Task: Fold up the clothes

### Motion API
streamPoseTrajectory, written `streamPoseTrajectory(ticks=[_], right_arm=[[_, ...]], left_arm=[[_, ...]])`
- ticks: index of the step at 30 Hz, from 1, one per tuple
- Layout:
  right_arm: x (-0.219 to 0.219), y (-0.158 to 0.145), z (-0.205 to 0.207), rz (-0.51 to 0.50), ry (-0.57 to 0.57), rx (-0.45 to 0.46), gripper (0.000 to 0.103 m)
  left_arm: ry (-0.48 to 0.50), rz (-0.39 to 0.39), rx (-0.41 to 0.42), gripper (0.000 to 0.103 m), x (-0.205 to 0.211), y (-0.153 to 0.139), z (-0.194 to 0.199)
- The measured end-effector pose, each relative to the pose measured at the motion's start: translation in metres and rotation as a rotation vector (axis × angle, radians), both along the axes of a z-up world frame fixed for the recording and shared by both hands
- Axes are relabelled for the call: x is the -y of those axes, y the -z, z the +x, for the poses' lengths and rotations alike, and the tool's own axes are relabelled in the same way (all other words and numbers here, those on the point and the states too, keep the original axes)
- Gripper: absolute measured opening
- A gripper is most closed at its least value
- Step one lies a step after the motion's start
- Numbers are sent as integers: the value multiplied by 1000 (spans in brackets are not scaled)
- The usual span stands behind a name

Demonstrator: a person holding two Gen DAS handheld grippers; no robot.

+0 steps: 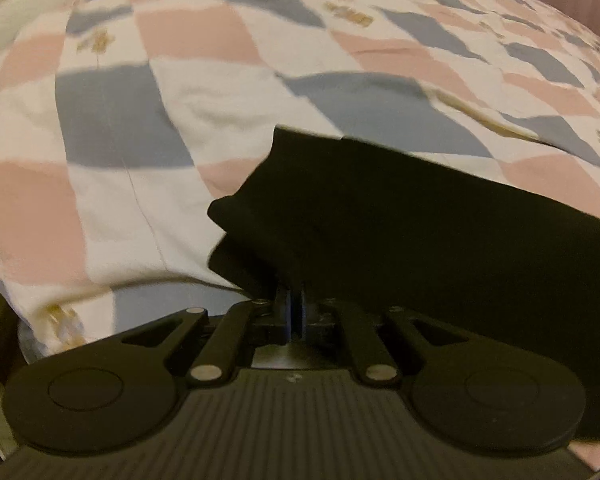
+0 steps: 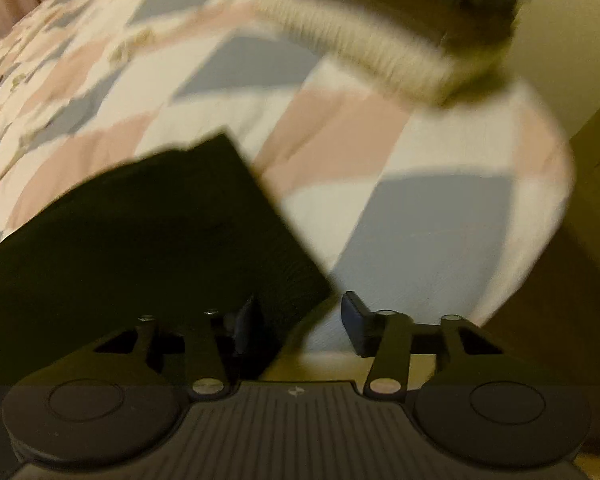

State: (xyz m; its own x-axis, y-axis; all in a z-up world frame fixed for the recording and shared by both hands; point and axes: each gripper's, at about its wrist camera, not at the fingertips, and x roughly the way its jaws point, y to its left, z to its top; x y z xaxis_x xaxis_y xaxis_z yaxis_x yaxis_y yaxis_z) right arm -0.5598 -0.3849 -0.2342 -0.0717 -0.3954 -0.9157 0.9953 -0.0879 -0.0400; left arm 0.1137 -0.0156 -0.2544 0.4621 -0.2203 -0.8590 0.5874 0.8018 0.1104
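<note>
The black soft-fabric garment (image 1: 400, 216) lies on the bed's pink, blue and white checked quilt (image 1: 112, 128), limp and light. The left gripper (image 1: 296, 312) has its fingers closed on the near hem. The right gripper (image 2: 300, 324) stands wide apart, holding nothing, at the garment's near right corner, a fair place to pinch.

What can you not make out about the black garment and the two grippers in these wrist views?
- Black garment: type unknown; left wrist view crops it at the right edge.
- Left gripper: fingertips buried under cloth.
- Right gripper: motion blur hides cloth contact.
- Folded pile: blurred, cut off at the top.
</note>
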Motion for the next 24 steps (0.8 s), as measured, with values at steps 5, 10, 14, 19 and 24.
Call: streamPoseTrajectory(ticks=[5, 10, 14, 19, 24], right_arm=[[-39, -36, 40, -162, -154, -128, 53], [-75, -29, 121, -163, -451, 21, 49], [-84, -19, 144, -123, -526, 57, 41], [-91, -11, 162, -87, -580, 88, 41], [-99, -3, 181, -50, -633, 118, 42]], left_arm=[[53, 233, 189, 19, -6, -28, -42], [330, 96, 145, 24, 39, -51, -121], [480, -13, 88, 25, 83, -42, -162], [613, 70, -60, 24, 104, -8, -186], [639, 136, -52, 24, 86, -12, -205]])
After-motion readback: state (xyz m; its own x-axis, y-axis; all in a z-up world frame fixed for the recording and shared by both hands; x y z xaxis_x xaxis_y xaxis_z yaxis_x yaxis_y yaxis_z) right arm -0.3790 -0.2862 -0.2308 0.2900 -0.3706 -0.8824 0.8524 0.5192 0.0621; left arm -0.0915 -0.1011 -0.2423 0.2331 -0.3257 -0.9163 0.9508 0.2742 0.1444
